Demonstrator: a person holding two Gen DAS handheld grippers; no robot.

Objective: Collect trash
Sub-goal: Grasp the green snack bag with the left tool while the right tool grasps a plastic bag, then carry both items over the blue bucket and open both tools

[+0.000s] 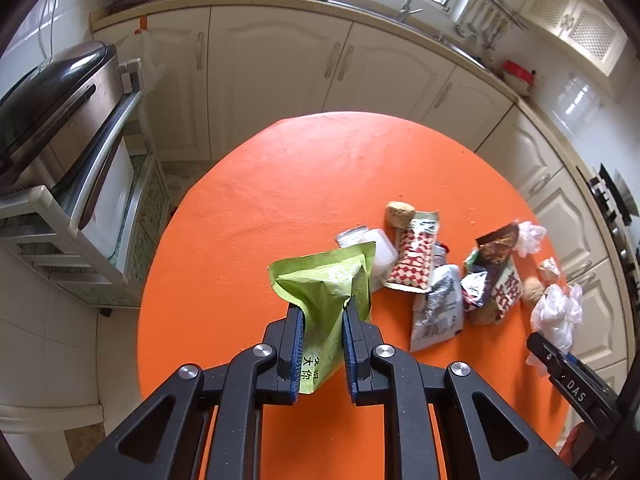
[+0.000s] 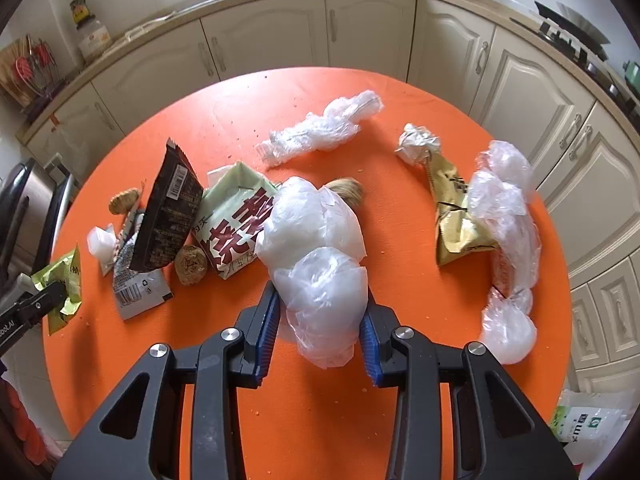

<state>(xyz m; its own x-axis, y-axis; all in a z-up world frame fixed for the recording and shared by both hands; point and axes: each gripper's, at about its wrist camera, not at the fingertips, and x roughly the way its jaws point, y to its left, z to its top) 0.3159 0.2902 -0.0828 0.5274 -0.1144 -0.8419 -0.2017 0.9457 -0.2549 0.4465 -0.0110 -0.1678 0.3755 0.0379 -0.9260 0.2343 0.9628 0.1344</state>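
My left gripper (image 1: pixel 322 312) clamps the green wrapper (image 1: pixel 324 280) above the table (image 1: pixel 248 216); my right gripper (image 2: pixel 320 320) squeezes a plastic bag (image 2: pixel 320 264).

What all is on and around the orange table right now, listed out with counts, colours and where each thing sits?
table: one, orange, round, in front of cream cabinets
green wrapper: one, light green, held up between the left jaws
white plastic bag: one, crumpled, between the right jaws
dark wrapper: one, brown-black, standing at the left of the pile
red-lettered box: one, pale green and white, mid pile
gold wrapper: one, at the right, beside another plastic bag
twisted clear bag: one, far side
cabinets: cream, behind the table
left gripper: shut on the green wrapper
right gripper: closed on the white bag
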